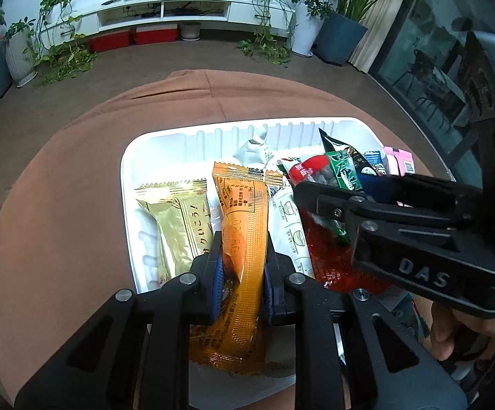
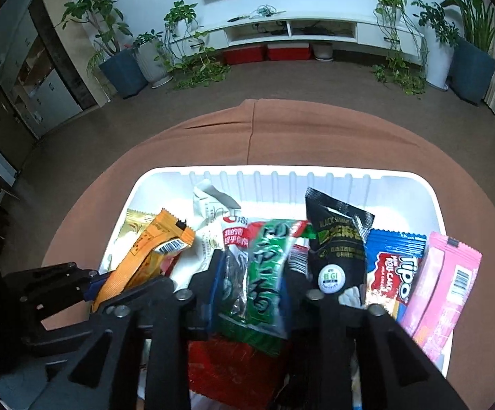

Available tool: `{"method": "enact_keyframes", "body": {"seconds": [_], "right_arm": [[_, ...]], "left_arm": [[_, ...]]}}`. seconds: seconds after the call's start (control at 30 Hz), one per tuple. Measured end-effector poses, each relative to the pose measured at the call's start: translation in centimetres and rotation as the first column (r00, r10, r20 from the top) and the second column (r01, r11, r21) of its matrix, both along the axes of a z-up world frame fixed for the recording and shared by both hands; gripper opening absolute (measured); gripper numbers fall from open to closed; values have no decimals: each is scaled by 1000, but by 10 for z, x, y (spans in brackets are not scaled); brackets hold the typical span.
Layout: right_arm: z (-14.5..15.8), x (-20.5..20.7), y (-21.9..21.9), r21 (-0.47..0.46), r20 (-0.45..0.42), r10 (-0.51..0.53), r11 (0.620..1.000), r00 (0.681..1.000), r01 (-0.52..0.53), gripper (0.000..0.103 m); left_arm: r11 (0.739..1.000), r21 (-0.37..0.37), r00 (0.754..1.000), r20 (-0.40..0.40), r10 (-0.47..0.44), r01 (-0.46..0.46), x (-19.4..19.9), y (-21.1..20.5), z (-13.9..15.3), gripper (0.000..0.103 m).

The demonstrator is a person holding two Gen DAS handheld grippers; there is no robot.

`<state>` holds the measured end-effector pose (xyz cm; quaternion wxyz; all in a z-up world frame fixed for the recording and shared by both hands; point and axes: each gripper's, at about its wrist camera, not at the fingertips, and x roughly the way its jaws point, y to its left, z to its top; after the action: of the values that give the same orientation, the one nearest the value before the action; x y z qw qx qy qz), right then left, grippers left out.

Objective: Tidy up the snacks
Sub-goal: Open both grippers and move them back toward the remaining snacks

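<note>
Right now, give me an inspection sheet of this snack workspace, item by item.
Surface: round table under a brown cloth.
Job's things: white tray holding orange packet, gold packet, green packet, black pouch, Tipo packet, pink packets.
Clutter: nothing seen outside the tray.
Grippers: left gripper shut on orange packet; right gripper around green packet, pads not clearly pressing.
Cables: some on the white TV shelf.
Surroundings: potted plants, red boxes.

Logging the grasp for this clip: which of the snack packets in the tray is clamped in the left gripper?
The long orange packet. The left gripper is shut on its middle, while the gold packet beside it lies untouched in the white tray.
</note>
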<state>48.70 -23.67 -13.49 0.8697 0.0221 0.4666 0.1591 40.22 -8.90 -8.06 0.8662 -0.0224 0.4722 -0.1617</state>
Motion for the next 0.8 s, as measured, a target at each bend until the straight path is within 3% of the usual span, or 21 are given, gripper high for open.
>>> {"method": "enact_keyframes", "body": {"seconds": [0.07,0.17,0.23,0.27,0.4,0.53,0.63,0.8], "right_arm": [[4,-2,0,-5,18,1,1000,1000,-1,54],[7,-5,-1,-1,24,3,1000,1000,-3,56],[10,-8,-3,0,34,1,1000,999,-1,58],[13,-10,-5,3,42,0,1000,999,0,59],[25,-19,-13,25,66,-3,1000,998,2,62],[40,-35,-26,71,100,-6,997,995,-1,73],[52,-54,-40,114,143,-4,993,990,-12,82],[57,-101,-70,175,205,-19,984,979,-17,94]], "left_arm": [[1000,6,1000,4,2,-2,-2,-1,3,22],[1000,5,1000,21,3,-3,-5,-3,7,34],[1000,2,999,35,5,-5,-8,-4,11,66],[1000,3,999,44,6,-7,-10,-5,13,72],[1000,-17,998,65,5,-4,-20,-4,24,76],[999,-43,995,94,18,-14,-38,3,38,86],[997,-66,993,111,40,-33,-59,13,48,95],[997,-67,990,128,53,-45,-110,17,56,102]]}}
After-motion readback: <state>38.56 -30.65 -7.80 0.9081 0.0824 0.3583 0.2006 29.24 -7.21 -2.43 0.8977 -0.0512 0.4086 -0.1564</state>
